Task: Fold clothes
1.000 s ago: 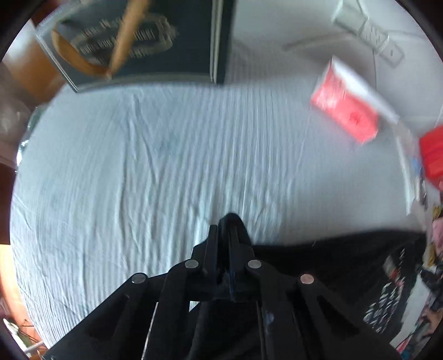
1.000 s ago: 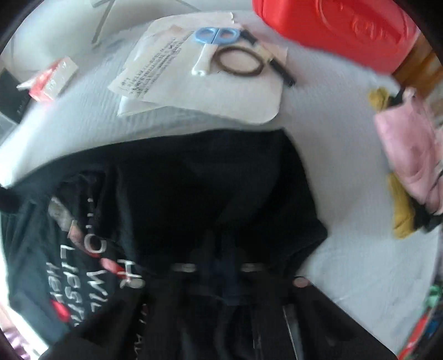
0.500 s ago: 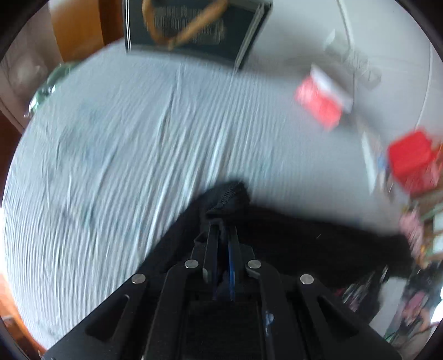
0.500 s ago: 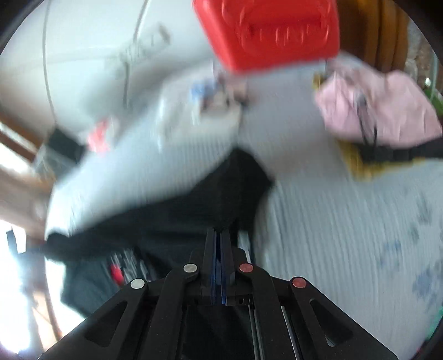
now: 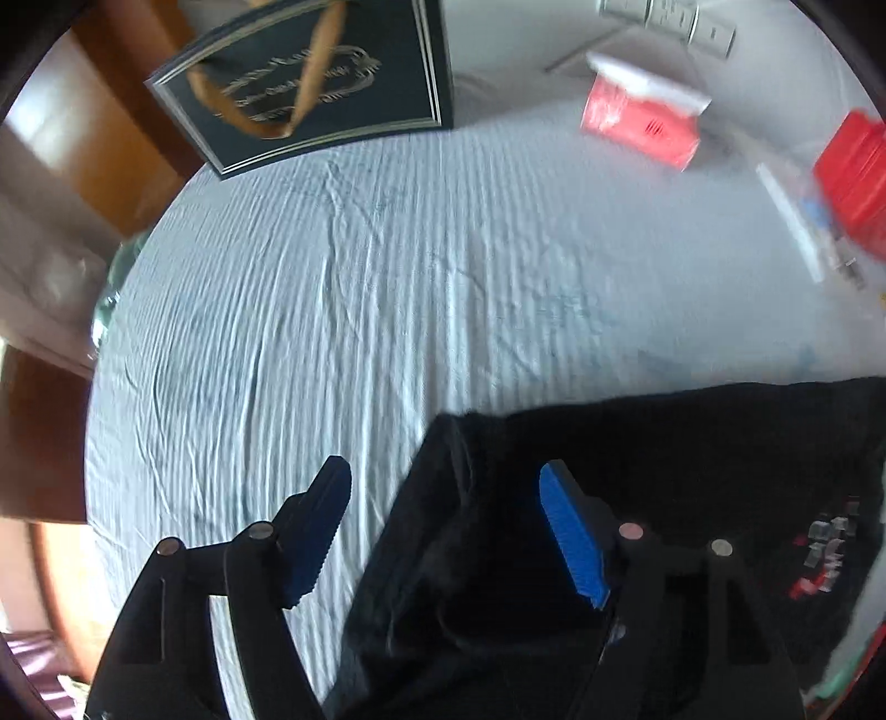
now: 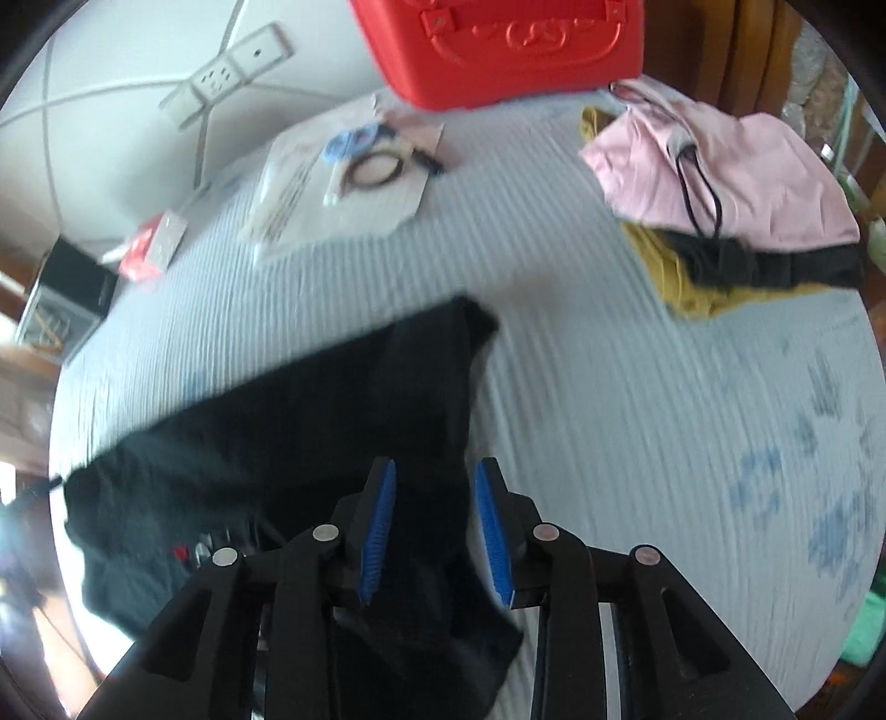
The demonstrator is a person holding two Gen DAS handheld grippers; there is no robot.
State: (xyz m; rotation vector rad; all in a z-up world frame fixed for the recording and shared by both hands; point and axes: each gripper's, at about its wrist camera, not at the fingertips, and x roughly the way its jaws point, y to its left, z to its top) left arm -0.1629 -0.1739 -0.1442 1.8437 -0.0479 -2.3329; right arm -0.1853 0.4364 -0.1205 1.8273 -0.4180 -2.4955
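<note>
Now one black shirt (image 5: 637,498) on striped sheet (image 5: 332,304), left claw (image 5: 446,487) spreading, right claw (image 6: 434,487) spreading, neither pinching

Bare sheet (image 5: 343,310) left of black shirt (image 5: 637,443)

Items counted on the bed
One black shirt (image 6: 310,421), one red case (image 6: 498,44), one pink garment (image 6: 720,160), one dark book (image 5: 315,94) are seen.

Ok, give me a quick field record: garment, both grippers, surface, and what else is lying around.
garment: black T-shirt lying on the bed, printed part partly showing
left gripper: jaws opening, over the shirt's edge, not pinching it
right gripper: jaws opening, black cloth between them, not pressed
surface: pale blue sheet
nearby: red case, pink garment, dark book
</note>
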